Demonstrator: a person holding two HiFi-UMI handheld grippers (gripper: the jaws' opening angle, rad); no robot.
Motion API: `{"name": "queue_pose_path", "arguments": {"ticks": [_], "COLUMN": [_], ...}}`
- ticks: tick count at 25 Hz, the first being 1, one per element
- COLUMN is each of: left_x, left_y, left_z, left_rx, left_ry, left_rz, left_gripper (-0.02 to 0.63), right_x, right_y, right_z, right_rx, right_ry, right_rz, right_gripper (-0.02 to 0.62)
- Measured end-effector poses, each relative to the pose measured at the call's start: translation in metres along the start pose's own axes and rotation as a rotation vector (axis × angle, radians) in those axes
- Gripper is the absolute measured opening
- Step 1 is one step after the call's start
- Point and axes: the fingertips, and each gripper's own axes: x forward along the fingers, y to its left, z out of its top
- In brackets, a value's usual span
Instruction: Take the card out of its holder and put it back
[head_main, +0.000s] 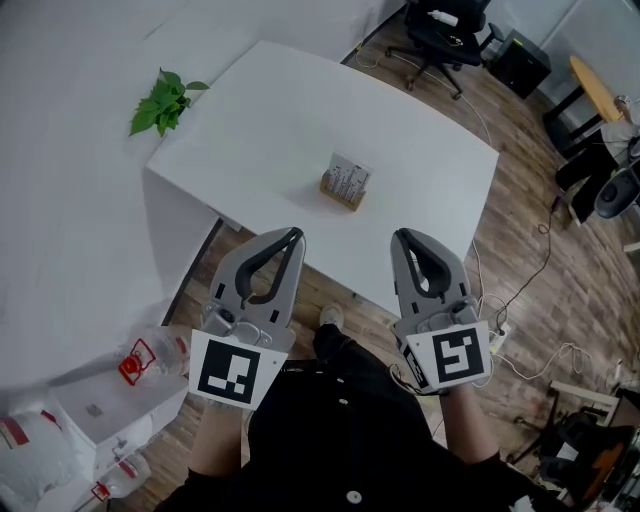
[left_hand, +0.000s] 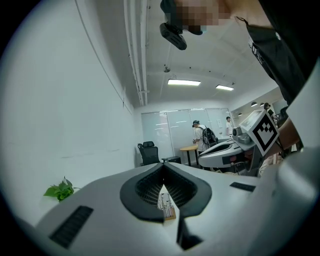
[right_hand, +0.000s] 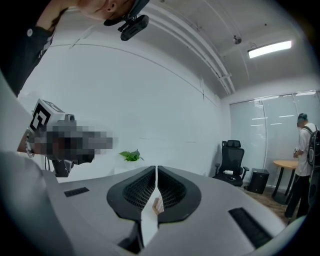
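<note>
A small wooden card holder (head_main: 343, 191) with white cards (head_main: 349, 176) upright in it stands near the middle of the white table (head_main: 250, 130). Both grippers hover side by side off the table's near edge, pointing at it. My left gripper (head_main: 294, 236) is shut and empty, and so is my right gripper (head_main: 399, 237). In the left gripper view the holder (left_hand: 168, 206) shows below the closed tips of the left gripper (left_hand: 163, 168). The right gripper view shows the holder (right_hand: 157, 205) through the slit under the right gripper (right_hand: 157, 170).
A green plant (head_main: 163, 100) sits by the table's far left corner against the white wall. A black office chair (head_main: 440, 35) stands beyond the table. Bottles (head_main: 150, 357) lie at lower left. Cables (head_main: 535, 290) trail over the wooden floor at right. A person (left_hand: 201, 136) stands far off.
</note>
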Motion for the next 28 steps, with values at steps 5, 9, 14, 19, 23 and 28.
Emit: {"name": "queue_pose_path", "arguments": {"ticks": [5, 9, 14, 19, 23, 28], "left_x": [0.032, 0.053, 0.072, 0.087, 0.102, 0.116], "left_y": [0.016, 0.02, 0.022, 0.026, 0.033, 0.042], "left_z": [-0.005, -0.009, -0.019, -0.032, -0.046, -0.064], "left_rx": [-0.015, -0.01, -0.033, -0.061, -0.077, -0.1], "left_ry": [0.011, 0.022, 0.048, 0.079, 0.095, 0.122], "left_rz": [0.016, 0.012, -0.003, -0.028, -0.061, -0.098], "left_gripper": [0.014, 0.014, 0.014, 0.015, 0.015, 0.015], "right_x": [0.027, 0.039, 0.05, 0.057, 0.069, 0.087], "right_y": [-0.024, -0.041, -0.051, -0.058, -0.061, -0.065], "right_z": [-0.008, -0.017, -0.031, -0.047, -0.058, -0.073], "right_rx": [0.023, 0.039, 0.061, 0.089, 0.105, 0.107], "right_ry": [0.019, 0.034, 0.063, 0.106, 0.122, 0.152], "right_rz": [0.016, 0.013, 0.011, -0.002, -0.012, -0.037], "right_gripper": [0.048, 0.048, 0.048, 0.048, 0.048, 0.048]}}
